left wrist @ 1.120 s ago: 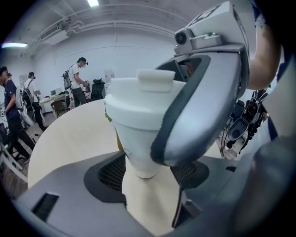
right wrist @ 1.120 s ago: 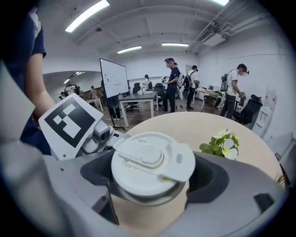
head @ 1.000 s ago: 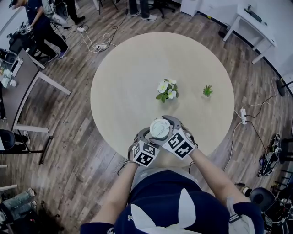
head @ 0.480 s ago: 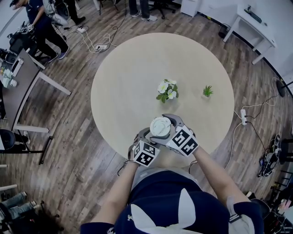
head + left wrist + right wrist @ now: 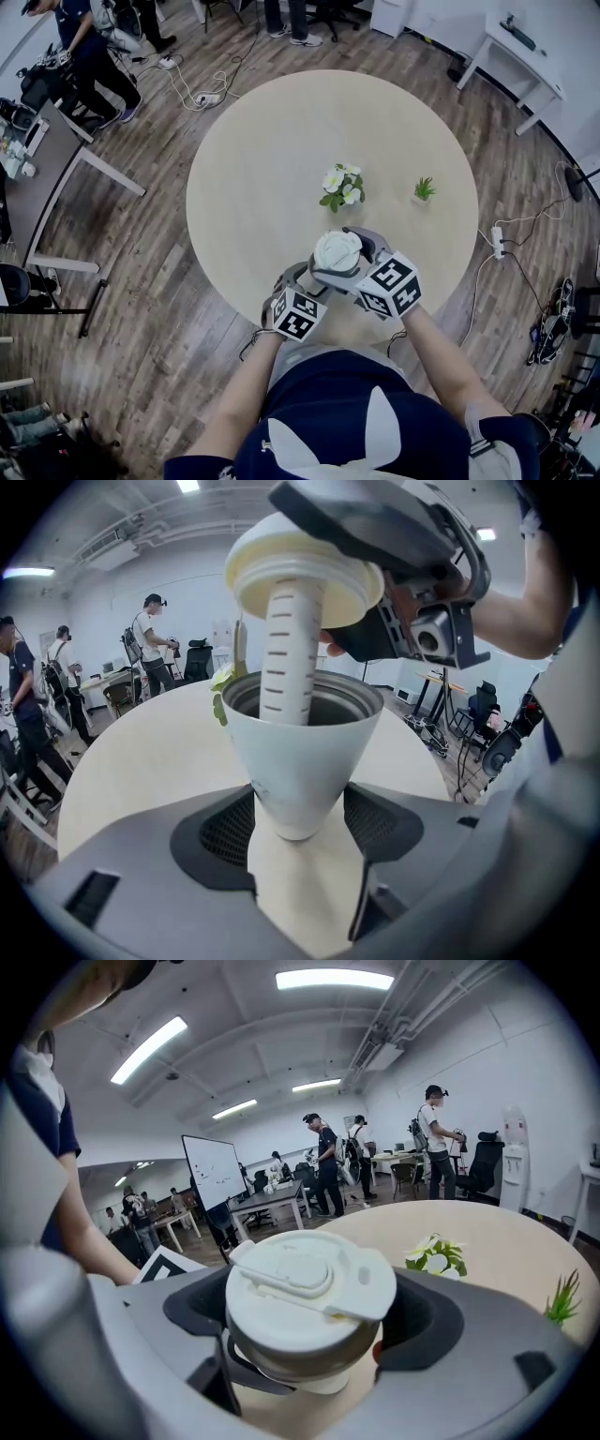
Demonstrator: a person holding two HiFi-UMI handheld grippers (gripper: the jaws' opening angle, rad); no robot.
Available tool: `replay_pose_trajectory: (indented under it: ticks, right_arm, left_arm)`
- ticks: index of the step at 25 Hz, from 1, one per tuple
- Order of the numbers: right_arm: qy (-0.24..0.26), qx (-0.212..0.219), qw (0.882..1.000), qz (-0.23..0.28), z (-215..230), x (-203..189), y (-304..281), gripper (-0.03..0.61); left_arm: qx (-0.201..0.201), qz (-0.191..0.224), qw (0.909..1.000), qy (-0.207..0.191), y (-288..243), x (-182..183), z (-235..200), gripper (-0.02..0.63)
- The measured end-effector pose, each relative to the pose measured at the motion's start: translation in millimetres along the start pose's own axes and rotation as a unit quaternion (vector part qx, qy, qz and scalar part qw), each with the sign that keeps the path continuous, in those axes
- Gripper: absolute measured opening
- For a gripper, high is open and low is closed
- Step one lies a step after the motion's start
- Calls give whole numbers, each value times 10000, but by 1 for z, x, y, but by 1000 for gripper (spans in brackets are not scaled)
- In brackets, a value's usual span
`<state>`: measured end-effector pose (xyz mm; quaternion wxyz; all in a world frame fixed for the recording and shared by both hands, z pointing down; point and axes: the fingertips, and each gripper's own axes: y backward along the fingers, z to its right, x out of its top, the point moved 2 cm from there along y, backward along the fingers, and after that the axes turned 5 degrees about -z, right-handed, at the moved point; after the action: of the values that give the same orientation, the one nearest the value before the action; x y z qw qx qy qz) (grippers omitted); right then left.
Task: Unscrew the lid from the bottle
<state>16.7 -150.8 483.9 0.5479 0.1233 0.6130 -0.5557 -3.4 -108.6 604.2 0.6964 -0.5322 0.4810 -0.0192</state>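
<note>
White plastic, tapering toward its base, the bottle [image 5: 302, 752] stands upright in the lower middle of the left gripper view. The left gripper [image 5: 298, 832] has it pinched low between dark meshed pads, a grip that should stop the body turning. Its long axis runs vertical, with the open mouth facing the top of the frame. In the upper middle the lid [image 5: 305, 574] sits clear of the rim, level and centred over the opening, and a ribbed tube [image 5: 289, 658] hangs from it down into the bottle — so the threads look disengaged. The right gripper [image 5: 311, 1326] has its jaws closed on the lid's skirt from both sides, a hold suited to twisting and lifting along that axis. In the head view both tools meet at the lower edge of the round table [image 5: 244, 169] — close to the person, with flowers [image 5: 339, 185] just above.
</note>
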Motion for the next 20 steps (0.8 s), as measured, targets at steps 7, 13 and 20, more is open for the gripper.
replay_pose_trajectory:
  ticks: [7,13,20]
  right_arm:
    - [-296,-147,9991,276,6,9,12,465]
    - [-405,-283,9977,471,9,13,24,465]
    - [-593,-502,9948,657,15,15,37,465]
  left_arm:
    - [13,-10,10000,4,-1,-1,-2,308]
    - [21,-19,10000,12,-1,-1,-1,308]
    - [18,1,10000,5,0,-1,0,308]
